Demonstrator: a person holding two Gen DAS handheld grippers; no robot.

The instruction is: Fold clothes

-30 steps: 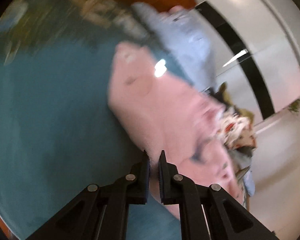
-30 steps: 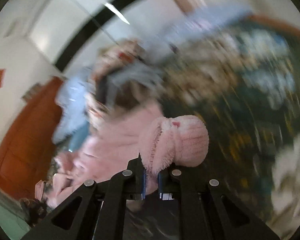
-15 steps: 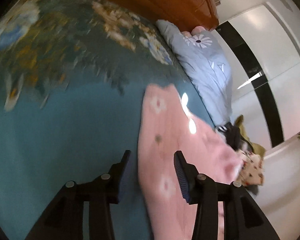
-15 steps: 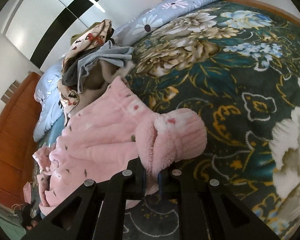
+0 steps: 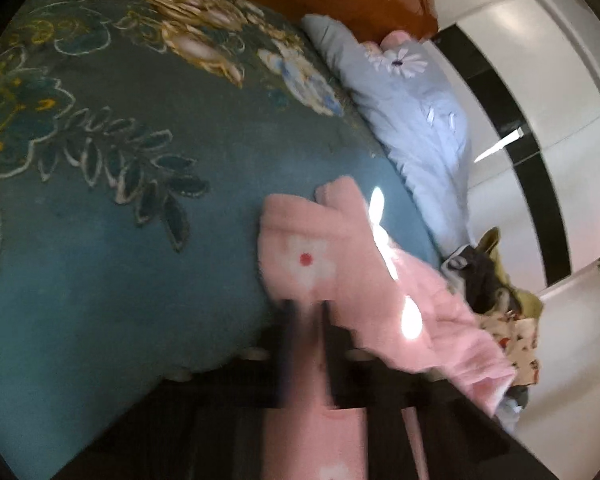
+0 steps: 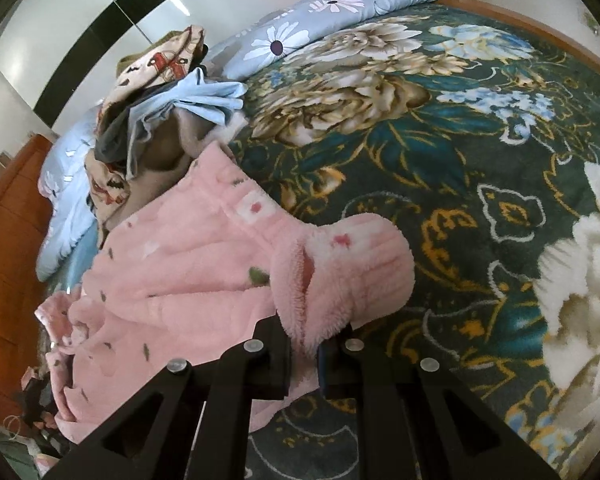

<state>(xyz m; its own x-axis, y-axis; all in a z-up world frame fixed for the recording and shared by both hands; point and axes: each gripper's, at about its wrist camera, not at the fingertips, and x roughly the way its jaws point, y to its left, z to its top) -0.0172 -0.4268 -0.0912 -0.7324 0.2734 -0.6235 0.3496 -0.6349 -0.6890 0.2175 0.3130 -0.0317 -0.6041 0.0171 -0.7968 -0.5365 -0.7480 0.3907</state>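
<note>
A fluffy pink garment point(image 6: 180, 280) with small flower prints lies on the dark floral bedspread point(image 6: 440, 152). My right gripper point(image 6: 304, 354) is shut on a rolled fuzzy cuff point(image 6: 344, 268) of the garment, held just above the bed. In the left wrist view the same pink garment point(image 5: 340, 264) stretches across the teal part of the bedspread point(image 5: 100, 260). My left gripper point(image 5: 308, 344) is blurred; its jaws stand close together with pink cloth between them.
A pile of mixed clothes point(image 6: 156, 92) sits beyond the pink garment; it also shows in the left wrist view point(image 5: 496, 292). A light blue daisy quilt point(image 6: 320, 16) lies along the bed's far side. A wooden headboard point(image 6: 8, 248) stands at the left.
My left gripper was shut, opened half a second ago over the pink garment's edge, and has now closed on the cloth. My right gripper kept hold of the cuff and steadied.
</note>
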